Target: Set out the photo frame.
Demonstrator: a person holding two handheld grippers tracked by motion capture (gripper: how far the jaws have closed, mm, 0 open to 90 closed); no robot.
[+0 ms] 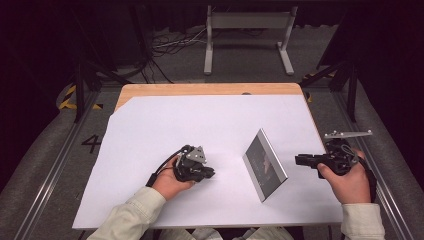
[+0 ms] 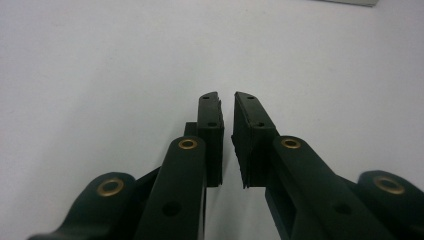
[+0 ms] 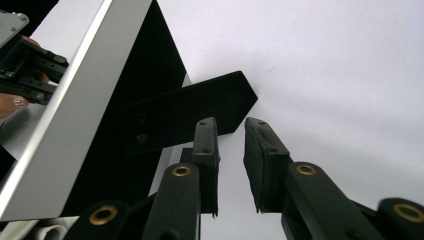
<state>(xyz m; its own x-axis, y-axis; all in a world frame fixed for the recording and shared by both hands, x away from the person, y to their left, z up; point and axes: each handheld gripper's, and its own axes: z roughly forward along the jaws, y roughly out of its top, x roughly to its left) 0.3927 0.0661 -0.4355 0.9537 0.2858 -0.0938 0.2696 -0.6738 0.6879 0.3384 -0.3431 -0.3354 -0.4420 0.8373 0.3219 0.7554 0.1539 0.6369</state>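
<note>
Picture frame point(image 1: 265, 164) stands propped on white sheet point(image 1: 165, 125), between both grippers. Left gripper point(image 1: 210, 173) and right gripper point(image 1: 298, 160): jaws slightly parted, empty.

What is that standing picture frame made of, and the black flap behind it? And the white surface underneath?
The picture frame has a silvery, brushed-looking border, likely aluminium or metal-look plastic; its front is dark and glossy, probably glass or acrylic. The support flap at its back is matte black with two small fasteners, perhaps fibreboard or plastic. The white sheet looks like matte paper or thin board, laid over a wooden tabletop.
</note>
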